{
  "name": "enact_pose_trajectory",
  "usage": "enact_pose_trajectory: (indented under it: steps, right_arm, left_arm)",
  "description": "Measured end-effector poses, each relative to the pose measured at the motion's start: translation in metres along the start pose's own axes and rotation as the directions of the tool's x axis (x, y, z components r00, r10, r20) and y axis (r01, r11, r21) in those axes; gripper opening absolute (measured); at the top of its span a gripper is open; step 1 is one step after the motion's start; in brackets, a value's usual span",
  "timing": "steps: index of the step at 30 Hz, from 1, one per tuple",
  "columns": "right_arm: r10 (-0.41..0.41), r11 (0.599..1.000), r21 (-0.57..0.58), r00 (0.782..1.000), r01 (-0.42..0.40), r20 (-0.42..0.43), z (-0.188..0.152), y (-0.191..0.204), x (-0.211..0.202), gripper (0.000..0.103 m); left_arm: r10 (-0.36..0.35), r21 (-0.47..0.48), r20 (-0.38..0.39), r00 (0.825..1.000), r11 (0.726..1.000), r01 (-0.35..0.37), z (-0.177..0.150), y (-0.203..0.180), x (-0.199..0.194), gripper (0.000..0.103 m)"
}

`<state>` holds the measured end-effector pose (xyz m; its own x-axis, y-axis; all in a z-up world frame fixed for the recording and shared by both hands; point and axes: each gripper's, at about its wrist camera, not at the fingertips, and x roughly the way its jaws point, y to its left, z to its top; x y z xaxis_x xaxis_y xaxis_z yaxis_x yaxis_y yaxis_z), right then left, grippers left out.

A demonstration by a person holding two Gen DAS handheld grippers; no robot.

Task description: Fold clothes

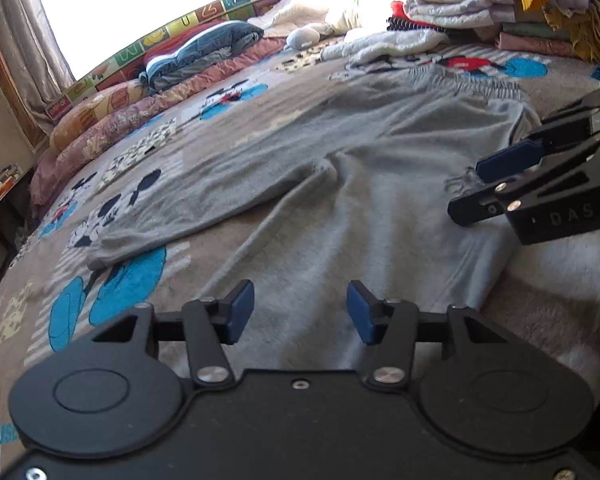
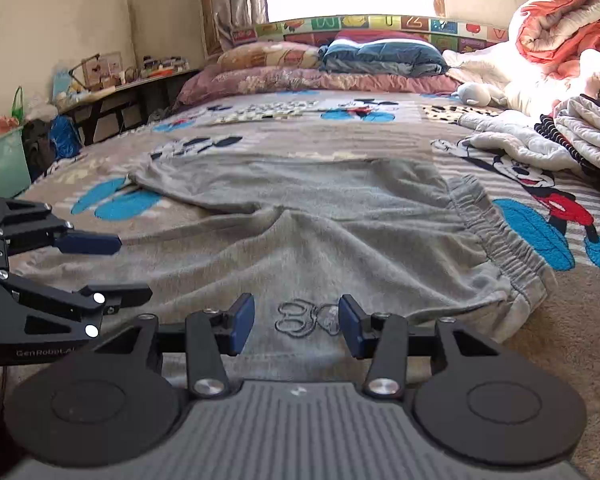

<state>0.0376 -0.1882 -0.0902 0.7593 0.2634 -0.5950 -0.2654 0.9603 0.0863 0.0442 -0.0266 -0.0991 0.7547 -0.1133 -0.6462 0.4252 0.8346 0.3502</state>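
Note:
Grey sweatpants (image 1: 340,184) lie spread flat on the cartoon-mouse bedspread (image 1: 112,280), legs toward the left and elastic waistband (image 2: 500,232) toward the right. My left gripper (image 1: 300,304) hovers open just above the near trouser leg, nothing between its blue pads. My right gripper (image 2: 296,320) is open too, low over the embroidered logo (image 2: 300,318) close to the waistband. Each gripper shows in the other's view: the right gripper (image 1: 470,190) at the right edge, the left gripper (image 2: 132,268) at the left edge, both with jaws apart.
A pile of folded clothes (image 1: 500,12) and a crumpled white blanket (image 2: 520,148) sit at the bed's far right. Pillows (image 2: 300,76) line the headboard, beside a plush toy (image 2: 476,94) and an orange quilt (image 2: 560,20). A cluttered side table (image 2: 120,80) and a green bin (image 2: 0,160) stand left of the bed.

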Motion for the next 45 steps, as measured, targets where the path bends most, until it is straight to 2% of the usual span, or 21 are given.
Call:
enact_pose_trajectory:
  steps: [1, 3, 5, 8, 11, 14, 15, 17, 19, 22, 26, 28, 30, 32, 33, 35, 36, 37, 40, 44, 45]
  right_arm:
    - [-0.013, 1.000, -0.028, 0.999, 0.012, -0.036, -0.004, 0.004, 0.004, 0.048]
    - [-0.026, 0.998, -0.051, 1.000, 0.025, -0.013, -0.006, 0.007, -0.007, 0.048]
    - [-0.038, 0.997, -0.073, 0.999, 0.039, 0.011, -0.008, 0.011, -0.019, 0.048]
    - [-0.054, 0.993, -0.102, 0.997, 0.059, 0.052, -0.010, 0.017, -0.035, 0.047]
    - [-0.057, 0.994, -0.084, 0.989, 0.069, 0.136, -0.001, 0.011, -0.033, 0.050]
    - [-0.124, 0.989, -0.067, 0.985, 0.133, 0.121, 0.009, -0.001, -0.017, 0.050]
    - [-0.154, 0.986, -0.062, 0.987, 0.157, 0.046, 0.008, -0.008, -0.008, 0.051]
    - [-0.157, 0.987, -0.048, 0.985, 0.154, -0.067, -0.001, -0.022, -0.001, 0.053]
    - [-0.172, 0.985, -0.025, 0.981, 0.171, -0.093, -0.001, -0.029, -0.013, 0.053]
    - [-0.220, 0.975, 0.010, 0.973, 0.222, -0.072, -0.007, -0.033, -0.029, 0.053]
    - [-0.225, 0.952, 0.206, 0.974, 0.227, -0.031, -0.007, -0.061, -0.033, 0.056]
    - [-0.210, 0.919, 0.337, 0.978, 0.205, -0.022, -0.004, -0.081, -0.028, 0.064]
    - [-0.196, 0.876, 0.444, 0.980, 0.188, -0.028, -0.005, -0.097, -0.019, 0.065]
    - [-0.187, 0.837, 0.516, 0.981, 0.182, -0.042, -0.008, -0.110, -0.008, 0.058]
    - [-0.205, 0.853, 0.482, 0.978, 0.201, -0.043, -0.009, -0.107, -0.006, 0.045]
    - [-0.215, 0.869, 0.451, 0.976, 0.206, -0.032, -0.011, -0.105, -0.008, 0.033]
    - [-0.208, 0.857, 0.477, 0.978, 0.195, -0.025, -0.013, -0.109, -0.011, 0.020]
    - [-0.201, 0.845, 0.503, 0.979, 0.183, -0.018, -0.015, -0.114, -0.015, 0.014]
    - [-0.178, 0.816, 0.559, 0.984, 0.148, -0.001, -0.021, -0.122, -0.024, 0.014]
    - [-0.195, 0.829, 0.536, 0.981, 0.161, 0.006, -0.019, -0.118, -0.027, 0.016]
    - [-0.197, 0.820, 0.548, 0.980, 0.164, 0.001, -0.020, -0.119, -0.027, 0.024]
  left_arm:
    - [-0.010, -0.010, -0.007, 1.000, 1.000, 0.010, -0.007, 0.000, 0.000, 0.048]
    - [-0.045, -0.078, -0.021, 0.999, 0.996, 0.043, -0.007, 0.011, -0.016, 0.048]
    - [-0.017, -0.141, 0.030, 0.999, 0.990, 0.021, -0.015, 0.019, -0.037, 0.048]
    - [0.020, -0.198, 0.079, 0.997, 0.980, -0.004, -0.025, 0.018, -0.046, 0.048]
    - [-0.024, -0.246, 0.028, 0.999, 0.969, 0.030, -0.029, 0.014, -0.033, 0.048]
    - [-0.028, -0.189, 0.026, 0.999, 0.981, 0.033, -0.026, 0.002, -0.038, 0.048]
    - [-0.030, -0.170, 0.026, 0.999, 0.985, 0.034, -0.025, -0.002, -0.040, 0.048]
    - [-0.035, -0.148, 0.031, 0.999, 0.988, 0.039, -0.025, -0.008, -0.043, 0.048]
    - [-0.044, -0.156, 0.055, 0.997, 0.986, 0.053, -0.026, -0.011, -0.047, 0.048]
    - [-0.053, -0.133, 0.098, 0.994, 0.989, 0.066, -0.023, -0.018, -0.052, 0.048]
    - [-0.041, -0.092, 0.134, 0.990, 0.994, 0.054, -0.020, -0.028, -0.056, 0.048]
    - [-0.051, -0.068, 0.140, 0.989, 0.996, 0.060, -0.019, -0.033, -0.055, 0.048]
    - [-0.062, -0.030, 0.134, 0.989, 0.997, 0.067, -0.019, -0.041, -0.049, 0.048]
    - [-0.034, 0.050, 0.118, 0.992, 0.998, 0.028, -0.021, -0.055, -0.042, 0.048]
    - [-0.016, 0.097, 0.109, 0.994, 0.995, 0.006, -0.023, -0.062, -0.038, 0.046]
    - [-0.016, 0.165, 0.116, 0.993, 0.986, -0.004, -0.025, -0.073, -0.039, 0.025]
    - [-0.004, 0.196, 0.124, 0.992, 0.980, -0.021, -0.025, -0.078, -0.040, 0.018]
    - [0.008, 0.227, 0.131, 0.991, 0.973, -0.038, -0.026, -0.083, -0.041, 0.005]
    - [0.019, 0.316, 0.142, 0.990, 0.947, -0.064, -0.035, -0.094, -0.044, 0.003]
    - [-0.003, 0.298, 0.137, 0.991, 0.954, -0.038, -0.036, -0.082, -0.047, 0.004]
    - [-0.008, 0.293, 0.130, 0.991, 0.956, -0.030, -0.035, -0.077, -0.050, 0.007]
